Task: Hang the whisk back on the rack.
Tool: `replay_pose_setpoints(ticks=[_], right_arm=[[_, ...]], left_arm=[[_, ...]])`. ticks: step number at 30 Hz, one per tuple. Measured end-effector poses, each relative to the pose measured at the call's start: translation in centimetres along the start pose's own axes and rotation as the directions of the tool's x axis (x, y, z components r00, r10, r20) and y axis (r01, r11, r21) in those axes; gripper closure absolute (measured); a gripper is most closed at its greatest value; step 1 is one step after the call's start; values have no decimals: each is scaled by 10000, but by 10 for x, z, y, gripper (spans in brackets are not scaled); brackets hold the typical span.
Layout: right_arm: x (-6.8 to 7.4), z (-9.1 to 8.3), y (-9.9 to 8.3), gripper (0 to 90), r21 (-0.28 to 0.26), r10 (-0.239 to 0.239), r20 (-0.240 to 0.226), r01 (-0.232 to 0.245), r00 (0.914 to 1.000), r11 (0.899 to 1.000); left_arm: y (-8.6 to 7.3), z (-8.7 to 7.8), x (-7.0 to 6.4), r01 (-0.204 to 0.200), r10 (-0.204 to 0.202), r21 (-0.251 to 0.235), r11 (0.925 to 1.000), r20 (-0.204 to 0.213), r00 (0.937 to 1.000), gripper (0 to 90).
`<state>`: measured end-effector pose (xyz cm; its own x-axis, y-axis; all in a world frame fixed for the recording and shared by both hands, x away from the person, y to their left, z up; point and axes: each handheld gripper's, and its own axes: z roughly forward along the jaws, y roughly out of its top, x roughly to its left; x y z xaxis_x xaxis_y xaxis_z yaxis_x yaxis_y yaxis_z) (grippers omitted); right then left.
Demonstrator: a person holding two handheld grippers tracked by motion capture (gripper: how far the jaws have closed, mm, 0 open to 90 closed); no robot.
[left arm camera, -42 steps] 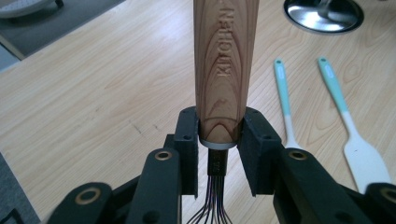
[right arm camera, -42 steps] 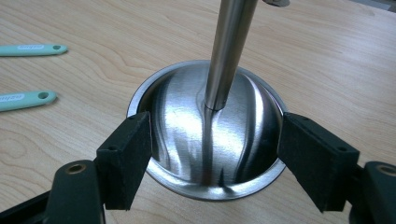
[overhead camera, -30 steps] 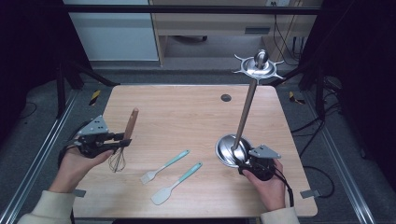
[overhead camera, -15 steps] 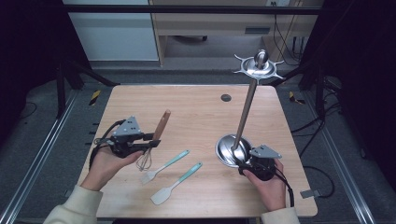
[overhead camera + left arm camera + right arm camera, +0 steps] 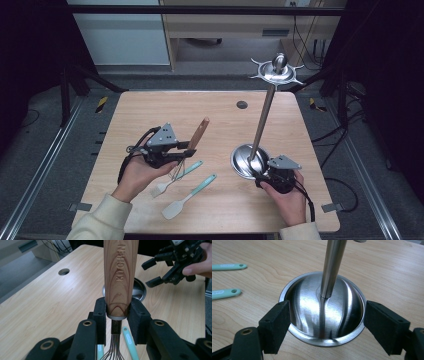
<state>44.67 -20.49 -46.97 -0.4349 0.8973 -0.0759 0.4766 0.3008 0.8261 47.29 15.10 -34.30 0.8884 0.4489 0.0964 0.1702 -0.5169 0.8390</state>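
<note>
My left gripper (image 5: 186,152) (image 5: 117,312) is shut on a whisk with a wooden handle (image 5: 200,132) (image 5: 120,272), clamped just above the metal collar. The handle points up and away and the wires (image 5: 177,170) hang down. A steel stand has a round base (image 5: 244,161) (image 5: 324,315), a tall pole (image 5: 262,120) (image 5: 332,267) and a hooked top (image 5: 276,71). My right gripper (image 5: 257,172) (image 5: 325,322) straddles the base, with a pad against the rim on each side. It also appears far off in the left gripper view (image 5: 175,262).
Two teal-handled utensils lie on the wooden table (image 5: 150,115): a small brush (image 5: 180,175) right under the whisk wires, and a spatula (image 5: 192,195) nearer the front edge. A cable hole (image 5: 242,104) sits at the back. Metal rails run along both table sides.
My left gripper carried the whisk rightward from the table's left side to above the teal utensils. The right gripper and stand stayed put.
</note>
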Motion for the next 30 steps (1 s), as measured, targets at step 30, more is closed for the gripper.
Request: replay_pose_setpoints(ticks=[30], right_arm=[[-1, -1, 0, 217, -73, 27, 37, -27, 10000, 10000]], left_arm=[[54, 7, -30, -407, 394, -1118, 9929, -141, 9991, 698]])
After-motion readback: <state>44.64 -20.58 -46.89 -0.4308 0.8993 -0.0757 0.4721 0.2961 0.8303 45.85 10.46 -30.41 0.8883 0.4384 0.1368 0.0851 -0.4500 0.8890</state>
